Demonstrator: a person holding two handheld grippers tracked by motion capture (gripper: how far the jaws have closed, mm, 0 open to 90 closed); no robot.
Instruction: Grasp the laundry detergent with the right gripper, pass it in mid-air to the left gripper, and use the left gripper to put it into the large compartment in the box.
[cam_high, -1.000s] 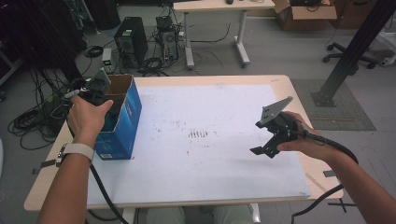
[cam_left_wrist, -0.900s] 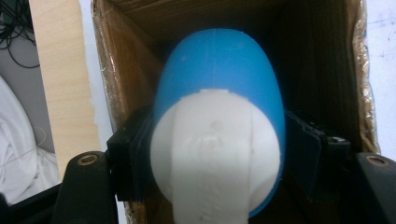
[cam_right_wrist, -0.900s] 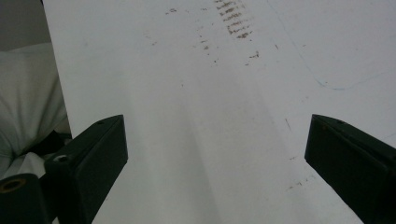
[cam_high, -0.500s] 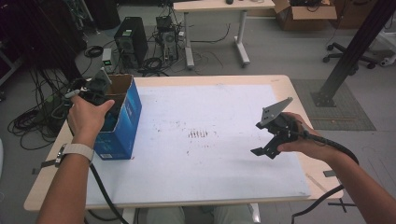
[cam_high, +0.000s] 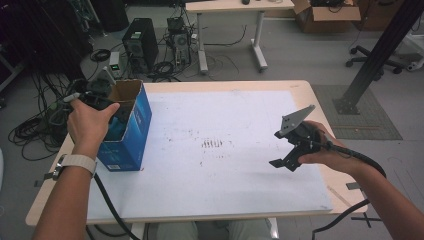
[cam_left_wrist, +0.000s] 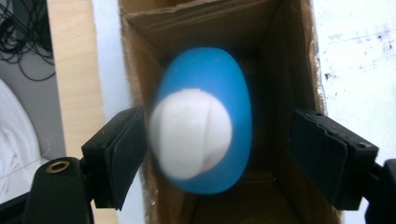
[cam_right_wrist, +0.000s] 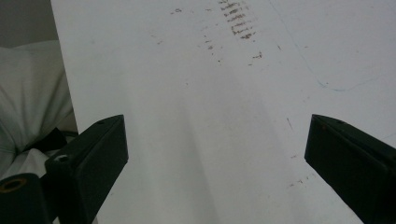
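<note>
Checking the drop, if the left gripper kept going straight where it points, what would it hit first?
Probably the blue and white egg-shaped toy between its open jaws, inside the cardboard box; depth is unclear.

Matt cardboard box (cam_left_wrist: 280, 56), smooth egg (cam_left_wrist: 205, 121)

Left hand-held gripper (cam_left_wrist: 215, 154) jaws have just been opening; right hand-held gripper (cam_right_wrist: 217, 163) gapes wide.

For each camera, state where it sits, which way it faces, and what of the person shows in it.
High view: above the person's side, looking forward and down on the table; both forearms, left gripper and right gripper show.
Left gripper view: looks down into the cardboard box at a blue and white object; jaws apart.
Right gripper view: faces the white tabletop; jaws wide.
Shared: the box, the tabletop marks.
</note>
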